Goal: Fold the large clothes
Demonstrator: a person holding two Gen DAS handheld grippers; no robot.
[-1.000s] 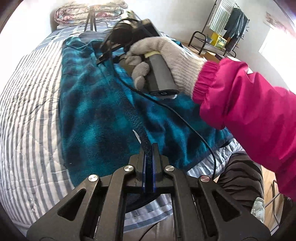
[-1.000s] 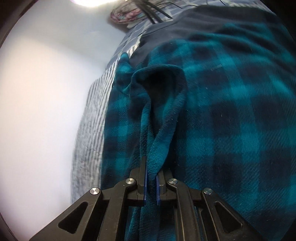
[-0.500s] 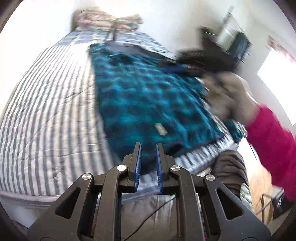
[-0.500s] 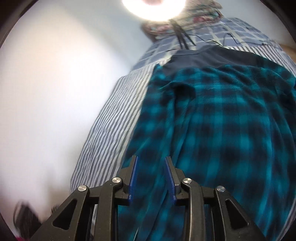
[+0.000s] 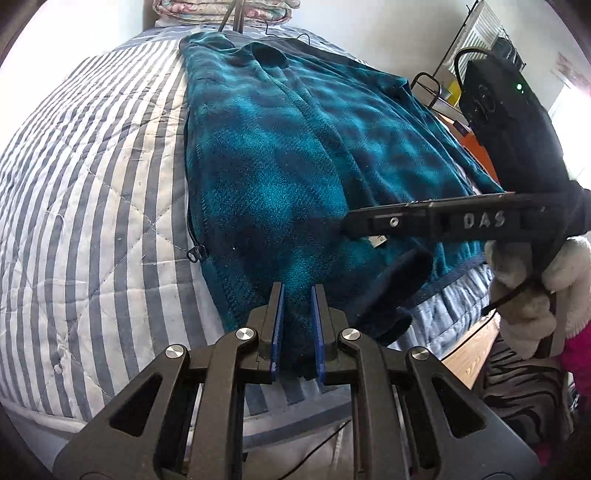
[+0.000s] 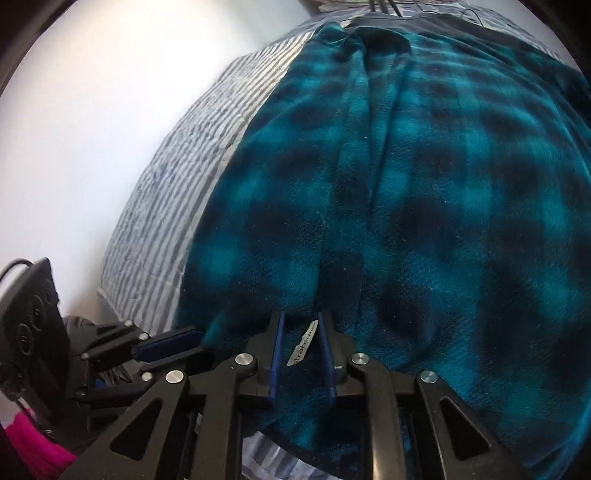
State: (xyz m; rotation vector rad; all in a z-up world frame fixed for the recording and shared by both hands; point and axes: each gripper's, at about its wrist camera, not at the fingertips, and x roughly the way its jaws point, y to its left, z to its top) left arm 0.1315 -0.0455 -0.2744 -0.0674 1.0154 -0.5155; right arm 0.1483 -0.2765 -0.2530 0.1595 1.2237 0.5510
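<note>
A teal and navy plaid fleece jacket [image 5: 295, 155] lies flat along a striped quilt [image 5: 92, 184] on a bed, its zipper pull [image 5: 194, 254] at the left edge. My left gripper [image 5: 297, 325] hovers at the near hem with a narrow gap between its jaws and fleece showing in the gap. My right gripper [image 6: 300, 343] is at the hem further right. Its jaws are closing, with the fleece [image 6: 424, 184] and a white label [image 6: 303, 343] between them, the pads clear of both. Each gripper shows in the other's view: left gripper [image 6: 201, 347], right gripper [image 5: 347, 225], held by a gloved hand [image 5: 524, 288].
Folded floral bedding [image 5: 221, 9] and tripod legs [image 5: 231, 20] sit at the bed's head. A clothes rack [image 5: 476, 33] stands at the far right. Wooden floor [image 5: 469, 350] and zebra-patterned fabric [image 5: 524, 398] lie by the near right corner. A white wall [image 6: 92, 129] runs along the bed.
The right gripper let go of a fleece fold and came back to the hem. The left gripper, shut a second ago, has parted slightly and sunk toward the hem.
</note>
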